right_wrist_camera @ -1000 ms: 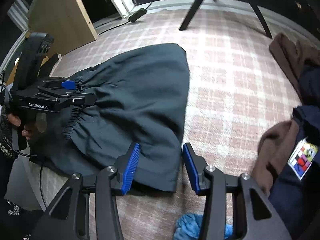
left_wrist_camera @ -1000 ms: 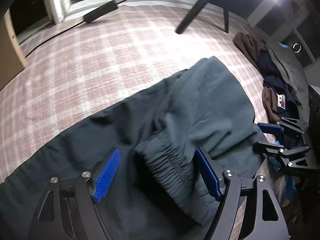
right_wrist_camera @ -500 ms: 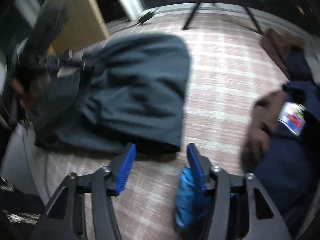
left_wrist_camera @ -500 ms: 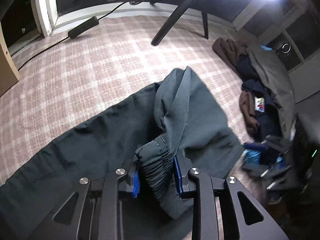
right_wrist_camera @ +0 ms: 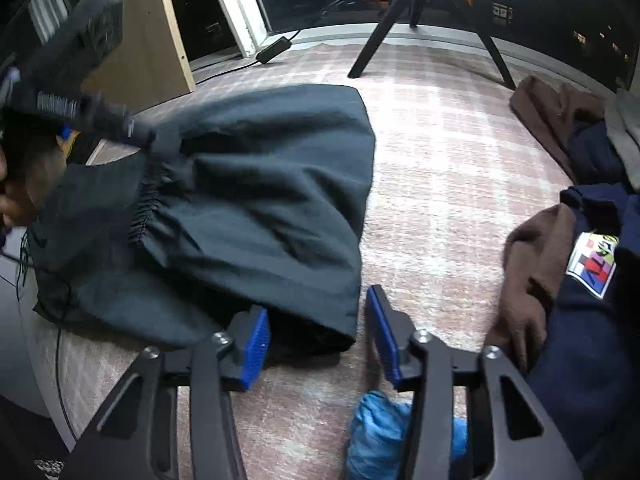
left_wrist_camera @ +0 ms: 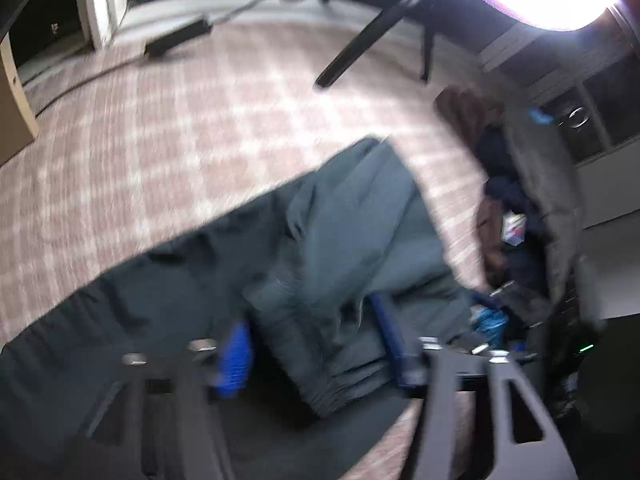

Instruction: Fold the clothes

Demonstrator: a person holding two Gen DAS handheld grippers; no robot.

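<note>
Dark grey-green trousers (left_wrist_camera: 340, 232) lie partly folded on the pink checked carpet (left_wrist_camera: 180, 140). Their gathered waistband fold (left_wrist_camera: 320, 352) sits between the blue pads of my left gripper (left_wrist_camera: 310, 346), whose jaws are opening and do not press it; this view is blurred. In the right wrist view the trousers (right_wrist_camera: 260, 200) spread to the left. Their near hem corner (right_wrist_camera: 328, 320) lies between the blue pads of my right gripper (right_wrist_camera: 320, 338); the jaws are closing, with the pads still clear of the cloth. The left gripper (right_wrist_camera: 100, 116) hovers over the waistband there.
A pile of clothes lies on the right: a brown garment (right_wrist_camera: 532, 264), a navy one with a coloured label (right_wrist_camera: 592, 268), a grey one (left_wrist_camera: 536, 184). A crumpled blue cloth (right_wrist_camera: 380, 432) is under my right gripper. Tripod legs (right_wrist_camera: 376, 40), a power brick (right_wrist_camera: 274, 48) and a wooden board (right_wrist_camera: 148, 40) stand at the back.
My left gripper closed on the waistband fold half a second ago and has now opened around it. My right gripper shifted so the trousers' hem corner lies between its fingers.
</note>
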